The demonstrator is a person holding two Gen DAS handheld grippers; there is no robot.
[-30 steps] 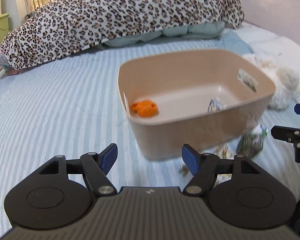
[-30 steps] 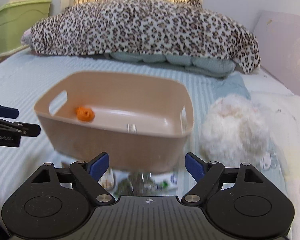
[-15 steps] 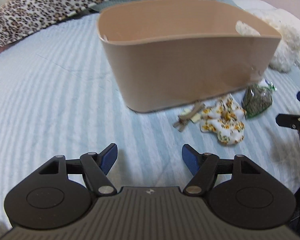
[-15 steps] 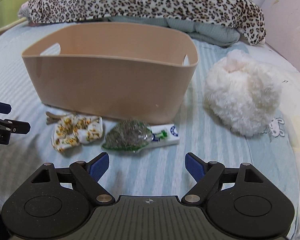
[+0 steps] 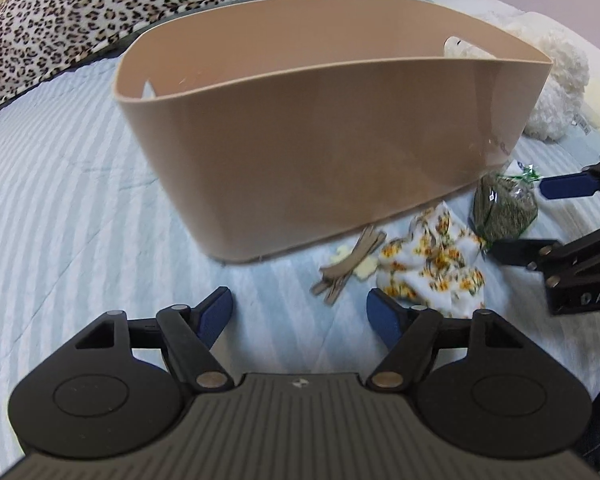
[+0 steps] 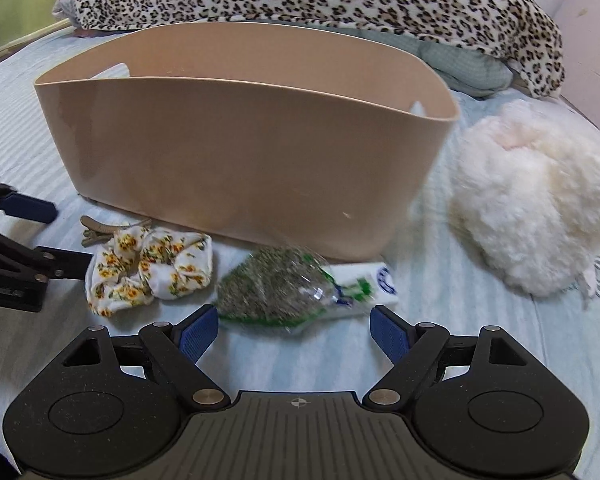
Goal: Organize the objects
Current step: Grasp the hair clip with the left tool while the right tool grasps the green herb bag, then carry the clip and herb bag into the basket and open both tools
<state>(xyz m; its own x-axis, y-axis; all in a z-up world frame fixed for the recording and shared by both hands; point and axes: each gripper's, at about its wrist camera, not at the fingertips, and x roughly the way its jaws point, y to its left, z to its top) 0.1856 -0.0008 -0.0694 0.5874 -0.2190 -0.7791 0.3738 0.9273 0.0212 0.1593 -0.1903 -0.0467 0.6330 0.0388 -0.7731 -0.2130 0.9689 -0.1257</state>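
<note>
With my left gripper (image 5: 300, 312) opening and empty short of the hair clips (image 5: 350, 266) and scrunchie (image 5: 432, 264) by the basket (image 5: 320, 152), and my right gripper (image 6: 294, 332) wide and empty before the herb packet (image 6: 272, 292), I'd straddle each fully before squeezing.

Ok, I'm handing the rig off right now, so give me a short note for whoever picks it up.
Left gripper: jaws opening, nothing between them, low over the bedsheet short of the hair clips.
Right gripper: open, empty, just short of the clear bag of green bits.
Floral scrunchie lies between clips and bag; a white tube pokes out behind the bag. All sit on the bed in front of the beige bin. White fluffy toy is beside the bin.
Done: cannot tell, the bin's inside is hidden.
Left: all of these still to go in.
</note>
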